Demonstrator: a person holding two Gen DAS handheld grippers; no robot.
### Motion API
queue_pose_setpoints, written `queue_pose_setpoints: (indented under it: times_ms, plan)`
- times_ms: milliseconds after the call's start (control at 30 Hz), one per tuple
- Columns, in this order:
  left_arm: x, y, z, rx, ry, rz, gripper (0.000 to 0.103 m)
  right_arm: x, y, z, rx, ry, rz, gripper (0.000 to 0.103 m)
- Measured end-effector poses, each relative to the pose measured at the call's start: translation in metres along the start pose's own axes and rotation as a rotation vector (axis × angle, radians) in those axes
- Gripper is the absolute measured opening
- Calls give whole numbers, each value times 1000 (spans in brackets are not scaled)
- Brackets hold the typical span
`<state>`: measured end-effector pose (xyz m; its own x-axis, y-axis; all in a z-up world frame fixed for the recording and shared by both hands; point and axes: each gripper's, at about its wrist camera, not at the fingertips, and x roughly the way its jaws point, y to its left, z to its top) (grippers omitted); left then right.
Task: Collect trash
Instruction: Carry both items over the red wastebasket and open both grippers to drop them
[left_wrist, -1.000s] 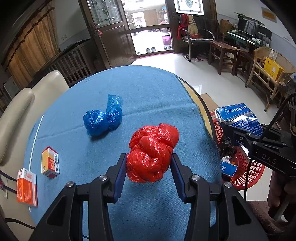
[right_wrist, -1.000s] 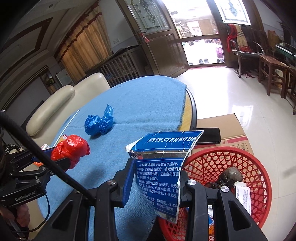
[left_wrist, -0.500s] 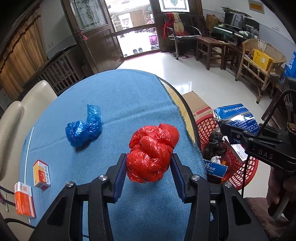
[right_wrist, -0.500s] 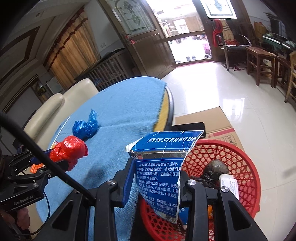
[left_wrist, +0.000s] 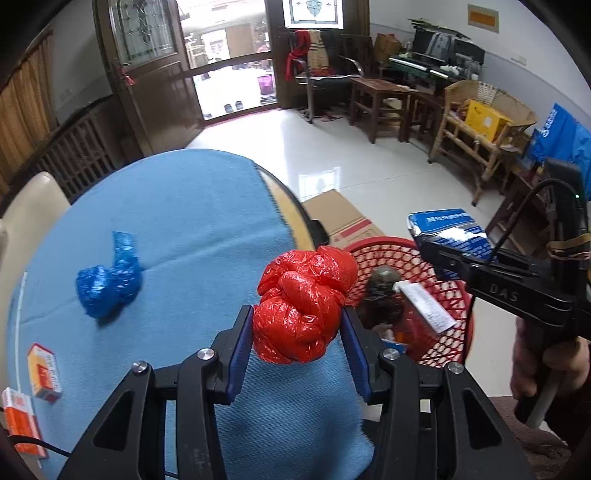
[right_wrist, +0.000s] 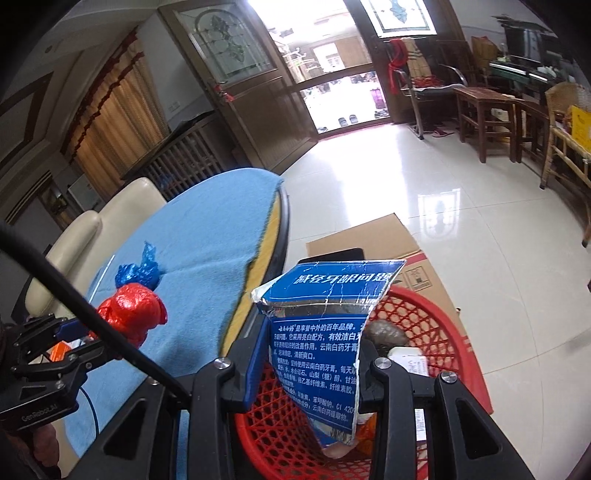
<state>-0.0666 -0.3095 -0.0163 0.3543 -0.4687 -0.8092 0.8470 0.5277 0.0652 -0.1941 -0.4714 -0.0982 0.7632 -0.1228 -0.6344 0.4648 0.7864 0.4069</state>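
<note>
My left gripper (left_wrist: 297, 332) is shut on a crumpled red plastic bag (left_wrist: 301, 304) and holds it above the table's right edge, beside the red mesh basket (left_wrist: 452, 295). My right gripper (right_wrist: 314, 362) is shut on a torn blue toothpaste box (right_wrist: 325, 332) and holds it over the red mesh basket (right_wrist: 436, 332). The box also shows in the left wrist view (left_wrist: 448, 232). The red bag shows in the right wrist view (right_wrist: 133, 314). A crumpled blue plastic bag (left_wrist: 109, 282) lies on the blue tablecloth (left_wrist: 177, 229).
The basket holds several pieces of trash, among them a dark lump (left_wrist: 382, 278) and a white packet (left_wrist: 424, 304). Two orange-and-white small boxes (left_wrist: 44, 371) lie at the table's left edge. A cardboard box (right_wrist: 388, 236) sits behind the basket. A cream chair (right_wrist: 122, 206) stands beyond the table.
Both grippers have moved to the right with their loads. The red bag now hangs at the table's edge near the basket, and the blue box is over the basket.
</note>
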Motion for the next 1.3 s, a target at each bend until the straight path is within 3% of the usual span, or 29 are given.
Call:
queue_pose_setpoints:
  times_ms: [300,567,900,1033,1300]
  plan:
    - [19,-25,8,41,19,-109,49,-5,-17,0,33,5,-43,39]
    - [26,-40,8,68,23,-149,49,2,-18,2,34,30,-52,40]
    - [35,-26,7,0,34,-149,53,8,-16,0,60,68,-41,41]
    - [33,-26,9,-3,13,-148,59,9,-19,0,83,72,-32,54]
    - [26,-12,2,-33,4,-126,59,1,-21,4,90,48,-36,54]
